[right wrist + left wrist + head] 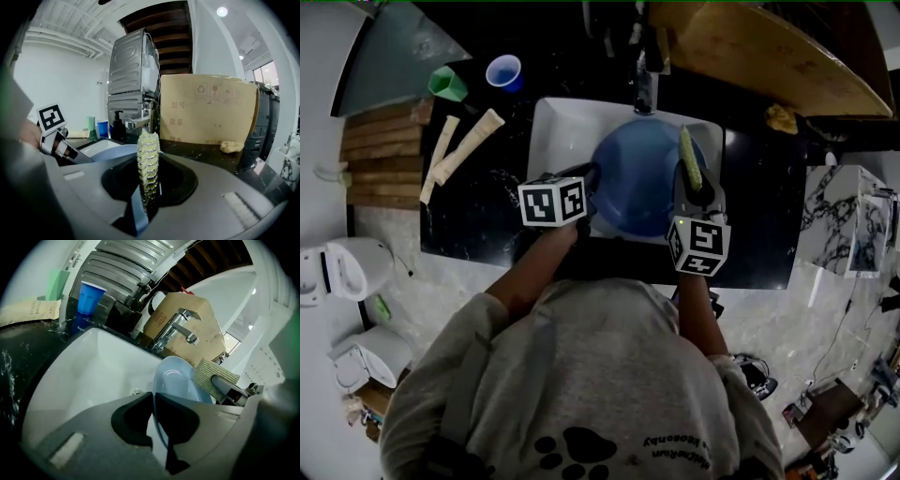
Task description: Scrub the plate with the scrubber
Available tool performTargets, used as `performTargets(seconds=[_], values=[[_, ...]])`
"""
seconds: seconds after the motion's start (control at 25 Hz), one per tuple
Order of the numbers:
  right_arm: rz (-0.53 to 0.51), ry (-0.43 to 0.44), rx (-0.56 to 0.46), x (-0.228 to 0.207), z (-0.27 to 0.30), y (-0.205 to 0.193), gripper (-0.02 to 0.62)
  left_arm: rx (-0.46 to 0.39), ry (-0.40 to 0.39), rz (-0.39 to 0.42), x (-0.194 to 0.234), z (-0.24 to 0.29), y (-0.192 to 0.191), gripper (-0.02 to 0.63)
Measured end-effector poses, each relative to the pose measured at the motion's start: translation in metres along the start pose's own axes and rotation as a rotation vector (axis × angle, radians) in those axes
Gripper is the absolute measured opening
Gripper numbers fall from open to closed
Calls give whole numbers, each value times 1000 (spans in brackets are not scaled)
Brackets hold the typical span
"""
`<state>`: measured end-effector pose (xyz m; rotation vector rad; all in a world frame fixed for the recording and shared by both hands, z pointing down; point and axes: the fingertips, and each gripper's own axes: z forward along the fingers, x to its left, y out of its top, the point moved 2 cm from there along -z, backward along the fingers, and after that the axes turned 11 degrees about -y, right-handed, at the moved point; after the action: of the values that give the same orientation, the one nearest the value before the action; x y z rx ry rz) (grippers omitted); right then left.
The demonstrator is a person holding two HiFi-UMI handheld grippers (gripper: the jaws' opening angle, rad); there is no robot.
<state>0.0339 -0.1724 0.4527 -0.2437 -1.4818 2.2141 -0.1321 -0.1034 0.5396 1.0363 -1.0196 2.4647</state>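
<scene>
**Plate and scrubber held over the sink, scrubber on the plate's right**

The white sink [558,127] is the landmark. The blue plate [637,178] hangs over its middle, just in front of the faucet [645,80]. It is off the basin floor and tilted, with its hollow face turned up and toward the sink's right side.

The left gripper [592,176] reaches in from the sink's front-left. Its jaws are pinched together on the plate's thin left rim, which the left gripper view shows running edge-on between the dark pads.

The right gripper [698,192] comes in over the sink's front-right. Its jaws are clamped on the lower end of the yellow-green scrubber [689,159].

The scrubber's long axis points from the sink's front toward the faucet. It lies over the right part of the plate, its narrow edge toward its own gripper. Whether it touches the plate, I cannot tell.

My judgement is that scrubbing calls for a short sweep from the sink's right toward its middle, the scrubber's broad side flat on the hollow face.
</scene>
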Motion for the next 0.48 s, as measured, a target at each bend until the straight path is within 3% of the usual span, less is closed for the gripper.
performTargets(seconds=[0.28,0.48], values=[[-26,-75,-64,-25,-35,17,67,30,-95,65,-51,10,-9,15],[-178,-61,-112,-20,-62,37,67,27,-143,82,-84,7,-9,15]])
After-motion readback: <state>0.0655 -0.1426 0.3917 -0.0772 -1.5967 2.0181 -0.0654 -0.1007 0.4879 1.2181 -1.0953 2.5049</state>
